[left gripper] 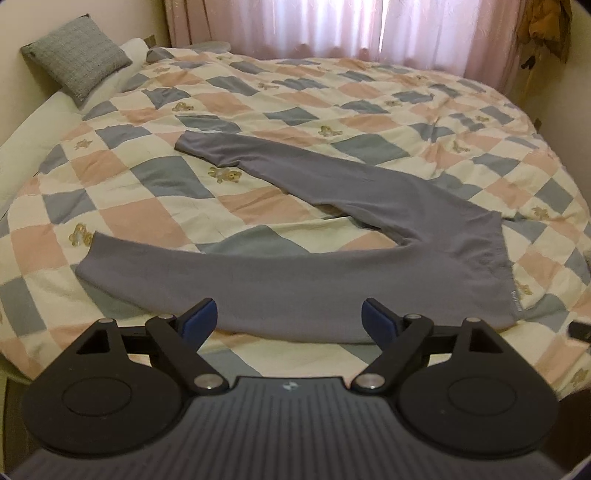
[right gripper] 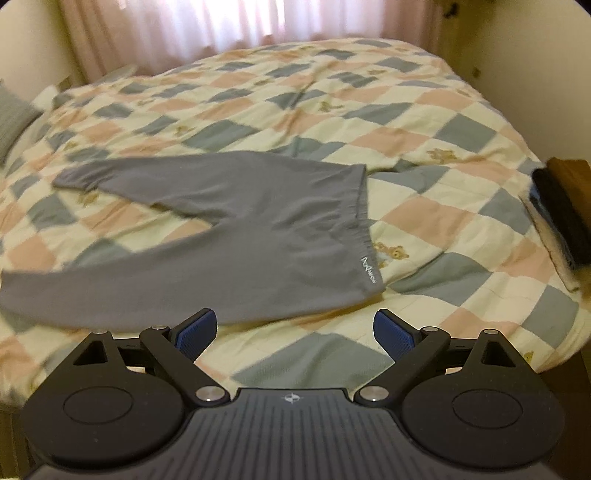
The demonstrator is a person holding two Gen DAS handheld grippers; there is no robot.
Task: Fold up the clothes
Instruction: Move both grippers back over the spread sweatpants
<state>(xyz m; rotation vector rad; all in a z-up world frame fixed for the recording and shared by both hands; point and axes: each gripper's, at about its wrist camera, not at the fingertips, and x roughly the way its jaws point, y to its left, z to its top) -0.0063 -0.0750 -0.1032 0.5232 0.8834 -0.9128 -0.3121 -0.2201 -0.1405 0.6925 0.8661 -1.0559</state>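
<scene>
Grey trousers (left gripper: 332,258) spread on a checked quilt (left gripper: 258,92).
Pink curtains (left gripper: 332,26) behind the quilt; left gripper (left gripper: 289,317) and right gripper (right gripper: 295,328) gape empty.

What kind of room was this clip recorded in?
Most likely a home bedroom. A bed with a checked pink, blue and cream quilt fills the view, a grey knitted cushion sits at its head, and sheer pink curtains hang behind. Grey trousers lie spread on it.
</scene>
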